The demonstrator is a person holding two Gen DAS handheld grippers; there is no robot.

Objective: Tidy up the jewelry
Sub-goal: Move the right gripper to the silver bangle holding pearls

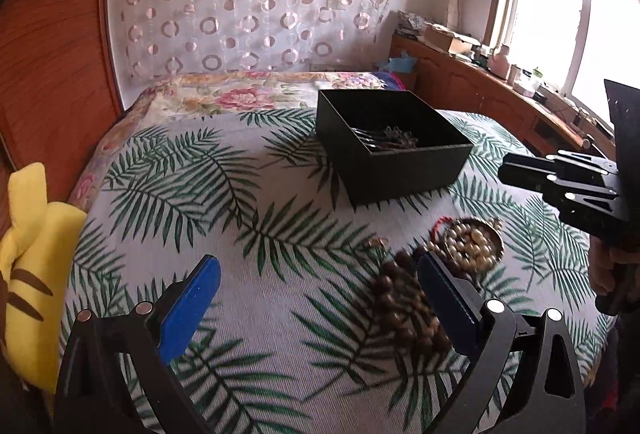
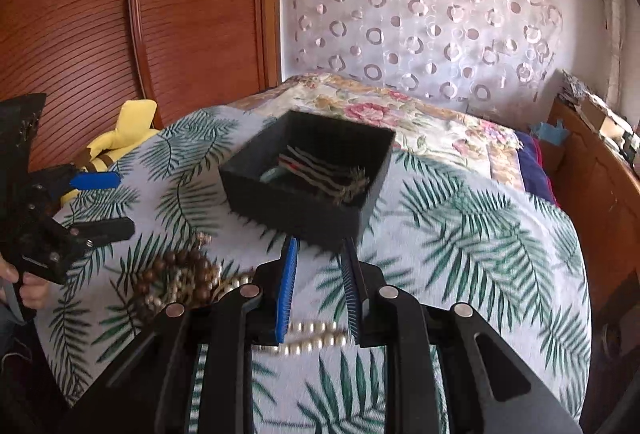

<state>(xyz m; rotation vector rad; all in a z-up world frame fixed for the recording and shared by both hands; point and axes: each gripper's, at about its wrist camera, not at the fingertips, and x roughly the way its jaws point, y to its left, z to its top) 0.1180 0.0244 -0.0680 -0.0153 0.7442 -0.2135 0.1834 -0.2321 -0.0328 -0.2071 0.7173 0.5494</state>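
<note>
A black open box (image 1: pixel 400 170) (image 2: pixel 296 214) stands on the palm-leaf cloth (image 1: pixel 240 218), with dark and striped jewelry (image 2: pixel 320 174) lying in it. In front of it is a heap of brown wooden beads (image 1: pixel 400 298) (image 2: pixel 180 270), cream pearls (image 1: pixel 468 242) and a red cord (image 1: pixel 440 224). My left gripper (image 1: pixel 318 266) (image 2: pixel 124 202) is wide open and holds nothing, its right finger over the brown beads. My right gripper (image 2: pixel 320 246) (image 1: pixel 505 172) hovers just before the box, jaws a narrow gap apart with nothing between the tips. A pearl strand (image 2: pixel 312 340) lies on the cloth beneath it.
A yellow plush toy (image 1: pixel 32 266) (image 2: pixel 120 138) lies at the bed's left edge beside a wooden wardrobe (image 2: pixel 160 14). A floral quilt (image 1: pixel 240 94) covers the far end. A cluttered wooden sideboard (image 1: pixel 480 74) runs under the window on the right.
</note>
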